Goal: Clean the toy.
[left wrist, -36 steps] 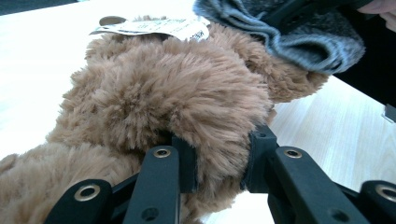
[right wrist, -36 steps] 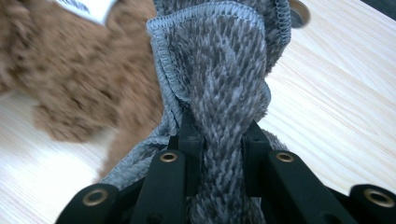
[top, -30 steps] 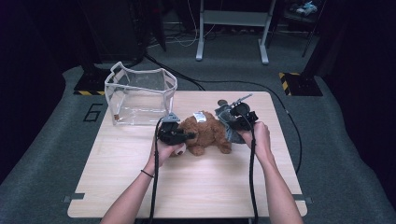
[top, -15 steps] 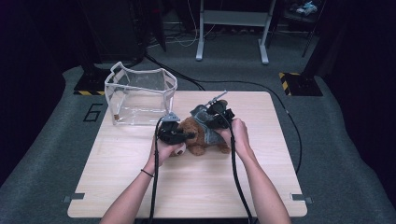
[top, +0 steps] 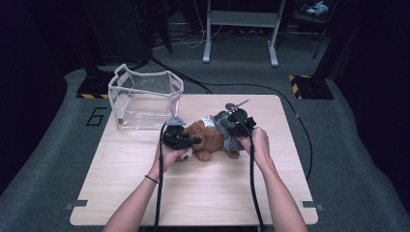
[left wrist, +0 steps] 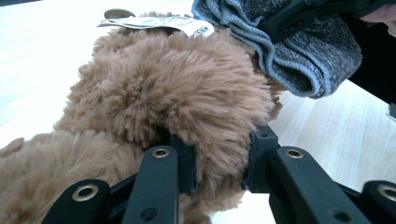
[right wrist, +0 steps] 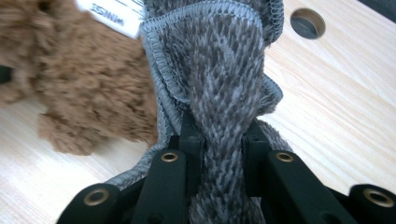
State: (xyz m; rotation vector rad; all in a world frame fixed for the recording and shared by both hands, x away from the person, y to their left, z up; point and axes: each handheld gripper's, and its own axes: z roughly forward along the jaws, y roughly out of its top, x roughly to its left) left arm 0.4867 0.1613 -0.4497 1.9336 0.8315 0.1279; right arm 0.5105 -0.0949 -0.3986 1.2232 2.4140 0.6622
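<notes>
A brown plush toy (top: 205, 137) lies on the wooden table (top: 193, 188) with a white tag (top: 207, 119) on its back. My left gripper (top: 189, 141) is shut on the plush toy (left wrist: 177, 88), its pads sunk into the fur. A grey knitted cloth (top: 231, 137) drapes the toy's right end. My right gripper (top: 231, 126) is shut on a bunched fold of that grey cloth (right wrist: 219, 93), with the plush toy (right wrist: 79, 84) just to its left. The grey cloth (left wrist: 289, 51) also hangs at the upper right of the left gripper view.
A clear plastic bin (top: 145, 99) with a white rim stands at the table's back left, close behind my left hand. A round hole (right wrist: 307, 22) is cut in the tabletop near the cloth. Metal stand legs (top: 241, 34) and cables lie on the floor beyond.
My right gripper has moved left and slightly down with the grey cloth, bringing it over the toy's right end. The left gripper has kept its hold in place.
</notes>
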